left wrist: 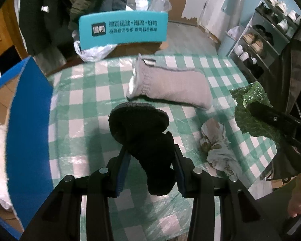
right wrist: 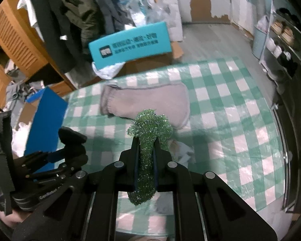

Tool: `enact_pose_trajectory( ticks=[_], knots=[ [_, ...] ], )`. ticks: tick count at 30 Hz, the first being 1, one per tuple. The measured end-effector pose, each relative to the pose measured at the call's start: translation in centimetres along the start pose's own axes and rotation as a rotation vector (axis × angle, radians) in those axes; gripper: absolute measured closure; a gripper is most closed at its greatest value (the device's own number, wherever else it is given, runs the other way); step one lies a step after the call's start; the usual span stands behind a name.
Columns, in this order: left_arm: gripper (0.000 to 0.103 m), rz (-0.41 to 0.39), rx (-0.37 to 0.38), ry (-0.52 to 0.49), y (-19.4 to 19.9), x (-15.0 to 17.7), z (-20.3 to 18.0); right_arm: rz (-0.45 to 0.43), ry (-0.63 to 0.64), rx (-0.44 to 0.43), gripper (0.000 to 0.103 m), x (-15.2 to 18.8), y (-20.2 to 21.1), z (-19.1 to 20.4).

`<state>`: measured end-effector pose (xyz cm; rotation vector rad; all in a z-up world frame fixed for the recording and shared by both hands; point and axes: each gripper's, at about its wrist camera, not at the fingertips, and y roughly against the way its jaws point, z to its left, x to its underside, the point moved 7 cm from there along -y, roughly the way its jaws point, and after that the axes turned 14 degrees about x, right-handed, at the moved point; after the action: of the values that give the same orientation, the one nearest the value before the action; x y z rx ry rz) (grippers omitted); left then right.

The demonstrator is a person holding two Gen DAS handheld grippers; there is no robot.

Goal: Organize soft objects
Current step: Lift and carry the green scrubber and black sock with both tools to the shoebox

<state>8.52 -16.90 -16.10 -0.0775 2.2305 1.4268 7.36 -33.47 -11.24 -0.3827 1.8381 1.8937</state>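
My left gripper [left wrist: 149, 150] is shut on a black sock [left wrist: 142, 132], which hangs bunched above the checked table [left wrist: 86, 92]. My right gripper [right wrist: 146, 142] is shut on a sparkly green cloth [right wrist: 148, 140], lifted off the table; the same green cloth [left wrist: 250, 108] shows at the right of the left wrist view under a black finger. A grey sock [left wrist: 170, 86] lies flat further back on the table, also seen as the grey sock [right wrist: 146, 102] beyond the green cloth. A crumpled patterned rag [left wrist: 218, 146] lies to the right of the black sock.
A blue box [left wrist: 28, 120] stands at the table's left edge. A teal box [left wrist: 123, 29] and a white plastic bag [left wrist: 94, 52] sit beyond the far edge. A shoe rack [left wrist: 266, 40] stands at the right, hanging coats [left wrist: 56, 10] at the back left.
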Motion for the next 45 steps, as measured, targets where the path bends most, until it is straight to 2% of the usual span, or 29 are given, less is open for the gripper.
enact_pose_trajectory(
  ticks=[20, 45],
  knots=[
    [0.061, -0.123, -0.050, 0.027, 7.2, -0.9, 2.8, -0.091, 0.122, -0.118, 0.094, -1.9, 4.3, 7.8],
    [0.061, -0.265, -0.139, 0.186, 15.1, -0.9, 12.9, -0.124, 0.273, -0.232, 0.094, -4.0, 5.0, 20.0]
  ],
)
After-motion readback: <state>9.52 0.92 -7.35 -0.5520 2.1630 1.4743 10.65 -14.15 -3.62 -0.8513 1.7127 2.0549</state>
